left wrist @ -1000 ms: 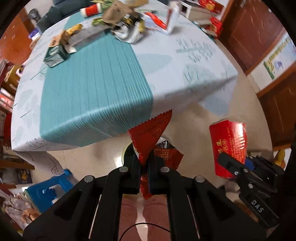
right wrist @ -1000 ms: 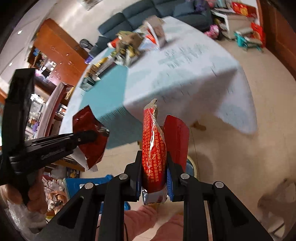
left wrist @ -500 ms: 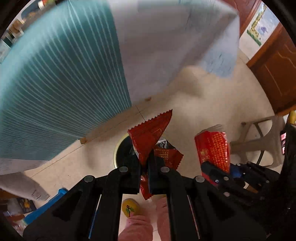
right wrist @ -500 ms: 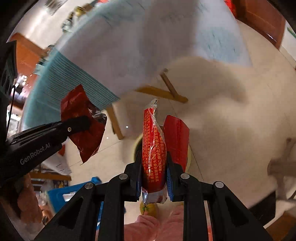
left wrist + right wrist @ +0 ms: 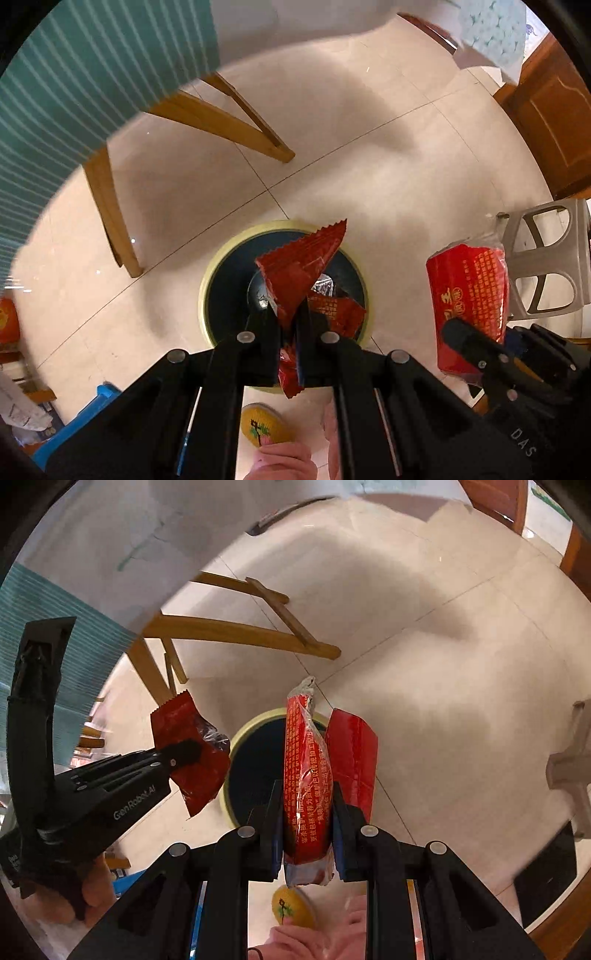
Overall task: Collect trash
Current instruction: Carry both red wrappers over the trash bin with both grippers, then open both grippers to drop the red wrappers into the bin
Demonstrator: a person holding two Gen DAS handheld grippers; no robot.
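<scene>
The step in hand is the drop-off: both pieces of trash are poised over the round dark bin with a pale yellow rim (image 5: 284, 284) that stands on the tiled floor just beside the wooden legs of the cloth-covered worktop (image 5: 74, 85). The left hand-held gripper (image 5: 290, 325) is clamped on a flat red foil snack wrapper with a zigzag-cut edge (image 5: 299, 266), which sticks up from between its closed jaws directly above the bin's mouth. The right hand-held gripper (image 5: 308, 812) is clamped on a long red plastic packet printed with yellow characters (image 5: 306, 771), held edge-on with a loose red flap hanging at its side; in its own view the packet lies over the bin's rim, while in the left view it hangs off to the side of the bin. The person's foot in a yellow slipper (image 5: 264, 430) stands close to the bin. The next move probably calls for both pairs of jaws to part so the wrappers fall in, with the right packet likely needing to be brought more squarely over the opening first, since light foil can flutter past the rim
</scene>
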